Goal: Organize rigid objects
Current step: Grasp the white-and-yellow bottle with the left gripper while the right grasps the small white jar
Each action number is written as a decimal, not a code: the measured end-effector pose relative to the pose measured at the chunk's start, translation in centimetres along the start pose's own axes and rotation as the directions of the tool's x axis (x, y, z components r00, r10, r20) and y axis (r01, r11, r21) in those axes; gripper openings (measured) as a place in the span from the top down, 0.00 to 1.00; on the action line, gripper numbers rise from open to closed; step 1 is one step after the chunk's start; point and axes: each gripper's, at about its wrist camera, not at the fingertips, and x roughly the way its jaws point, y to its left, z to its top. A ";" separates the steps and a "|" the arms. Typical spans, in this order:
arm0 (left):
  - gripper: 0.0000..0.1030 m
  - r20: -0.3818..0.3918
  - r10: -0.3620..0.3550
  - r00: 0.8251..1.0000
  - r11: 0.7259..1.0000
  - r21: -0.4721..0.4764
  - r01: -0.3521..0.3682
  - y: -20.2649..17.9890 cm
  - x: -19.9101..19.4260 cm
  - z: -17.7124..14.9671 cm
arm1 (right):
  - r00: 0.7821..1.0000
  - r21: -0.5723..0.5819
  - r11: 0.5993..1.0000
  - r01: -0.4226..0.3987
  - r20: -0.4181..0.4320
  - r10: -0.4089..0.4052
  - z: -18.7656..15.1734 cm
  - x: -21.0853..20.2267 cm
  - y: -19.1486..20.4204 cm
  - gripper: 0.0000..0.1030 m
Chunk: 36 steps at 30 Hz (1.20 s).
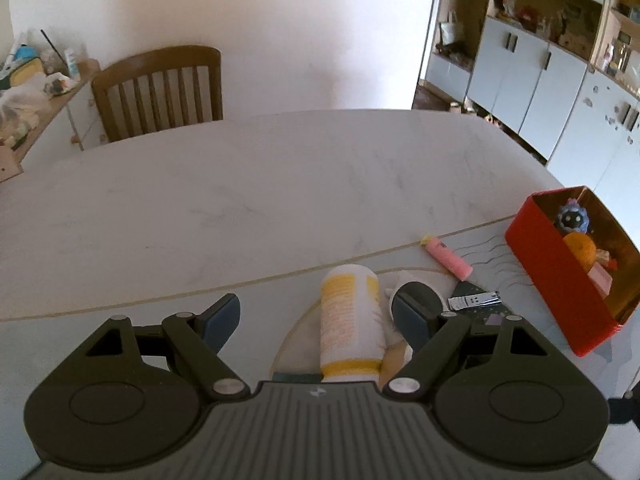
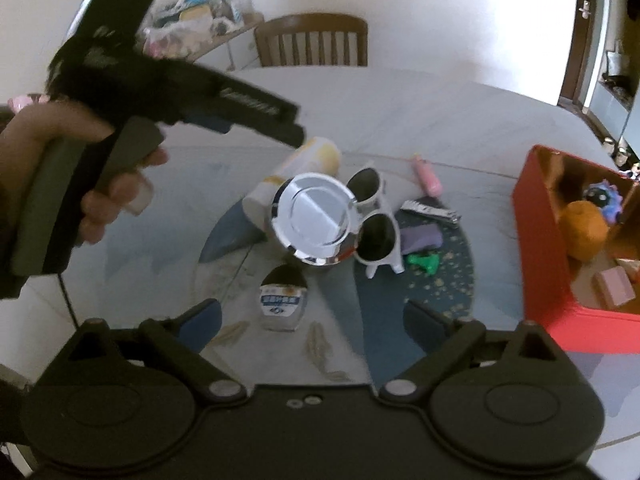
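My left gripper point(image 1: 316, 314) is open, its fingers either side of a white and yellow bottle point(image 1: 351, 320) lying on the table. In the right wrist view that bottle point(image 2: 296, 172) lies behind a shiny round metal lid point(image 2: 314, 218). White sunglasses point(image 2: 376, 224), a nail clipper point(image 2: 430, 210), a pink tube point(image 2: 428, 176), a purple block point(image 2: 420, 238), a green piece point(image 2: 424, 262) and a small labelled bottle point(image 2: 280, 300) lie on a round mat. My right gripper point(image 2: 312, 320) is open and empty above the small bottle. A red box point(image 2: 544, 248) holds toys.
A wooden chair point(image 1: 160, 92) stands at the table's far side. Cupboards point(image 1: 540, 60) line the right wall. A cluttered side counter point(image 1: 36, 88) is at the left. The red box point(image 1: 552, 276) sits near the table's right edge, with the pink tube point(image 1: 448, 258) and nail clipper point(image 1: 474, 300) beside it.
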 end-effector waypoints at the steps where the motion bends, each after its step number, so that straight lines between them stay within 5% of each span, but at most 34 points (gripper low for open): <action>1: 0.19 -0.006 -0.003 1.000 1.000 0.000 0.003 0.0 0.4 0.1 | 1.000 -0.006 1.000 -0.001 -0.008 0.001 0.0 0.3 0.2 0.08; 22: 0.19 -0.105 -0.035 0.994 0.999 -0.002 0.035 0.0 6.1 0.0 | 0.997 -0.105 0.994 -0.011 -0.072 0.003 0.6 4.9 2.4 0.33; 36: 0.56 -0.119 -0.035 0.992 0.999 0.012 0.037 1.0 5.5 -1.3 | 0.997 -0.173 0.985 0.024 -0.071 -0.036 0.4 5.6 3.5 0.61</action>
